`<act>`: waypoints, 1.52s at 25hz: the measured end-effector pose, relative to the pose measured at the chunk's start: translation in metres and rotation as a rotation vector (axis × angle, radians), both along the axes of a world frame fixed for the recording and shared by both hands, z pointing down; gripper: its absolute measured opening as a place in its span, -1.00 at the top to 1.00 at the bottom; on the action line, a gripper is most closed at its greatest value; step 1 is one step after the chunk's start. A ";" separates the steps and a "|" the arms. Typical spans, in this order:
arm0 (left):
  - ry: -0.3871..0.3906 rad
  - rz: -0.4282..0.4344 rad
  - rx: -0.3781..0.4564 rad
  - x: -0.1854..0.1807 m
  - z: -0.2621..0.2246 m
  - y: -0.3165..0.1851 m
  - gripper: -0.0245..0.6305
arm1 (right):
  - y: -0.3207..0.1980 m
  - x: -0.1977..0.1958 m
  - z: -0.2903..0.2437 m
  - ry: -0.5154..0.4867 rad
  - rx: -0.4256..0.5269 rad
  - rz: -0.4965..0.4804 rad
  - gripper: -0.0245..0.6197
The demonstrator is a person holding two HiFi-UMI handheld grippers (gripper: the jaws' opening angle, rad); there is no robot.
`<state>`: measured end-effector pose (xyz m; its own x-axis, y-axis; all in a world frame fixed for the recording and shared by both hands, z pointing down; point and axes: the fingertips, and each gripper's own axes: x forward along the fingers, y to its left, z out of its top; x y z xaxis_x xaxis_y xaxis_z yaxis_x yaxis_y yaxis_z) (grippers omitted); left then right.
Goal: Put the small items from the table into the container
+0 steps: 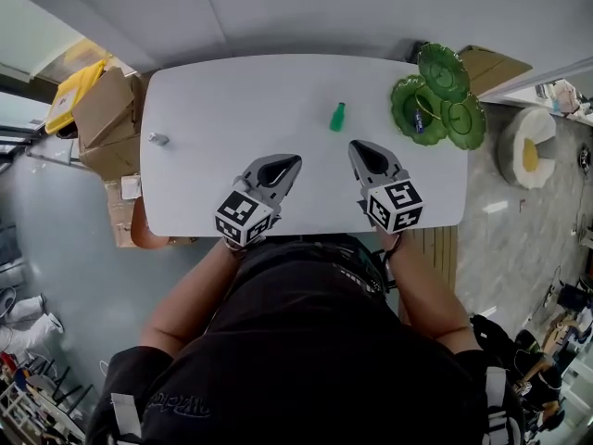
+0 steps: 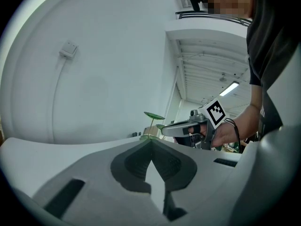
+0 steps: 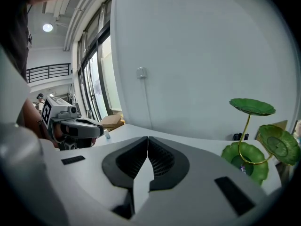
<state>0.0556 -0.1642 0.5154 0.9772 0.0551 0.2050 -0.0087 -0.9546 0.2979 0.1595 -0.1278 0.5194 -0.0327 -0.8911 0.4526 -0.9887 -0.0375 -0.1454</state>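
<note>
A small green bottle stands upright in the far middle of the white table. A small silver item lies near the left edge, also seen in the right gripper view. The container is a green lotus-leaf tiered dish at the far right corner, with a small blue thing in its lower leaf. My left gripper and right gripper hover over the near side of the table, both shut and empty. The bottle is just beyond and between them.
Cardboard boxes and a yellow bag stand on the floor left of the table. A round white and yellow stool sits to the right. A wall runs behind the table's far edge.
</note>
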 end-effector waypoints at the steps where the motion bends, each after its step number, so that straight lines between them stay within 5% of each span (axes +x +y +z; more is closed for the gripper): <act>1: -0.003 -0.003 -0.003 0.002 0.002 -0.001 0.91 | -0.003 0.002 0.003 -0.004 -0.006 -0.004 0.87; 38: -0.021 -0.068 -0.074 0.054 0.049 -0.028 0.90 | -0.063 0.071 0.118 -0.132 -0.229 0.036 0.85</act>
<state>0.1098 -0.1922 0.5649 0.9748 0.0043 0.2232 -0.0798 -0.9271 0.3662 0.2306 -0.1913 0.6377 -0.0752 -0.7677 0.6363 -0.9593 -0.1186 -0.2564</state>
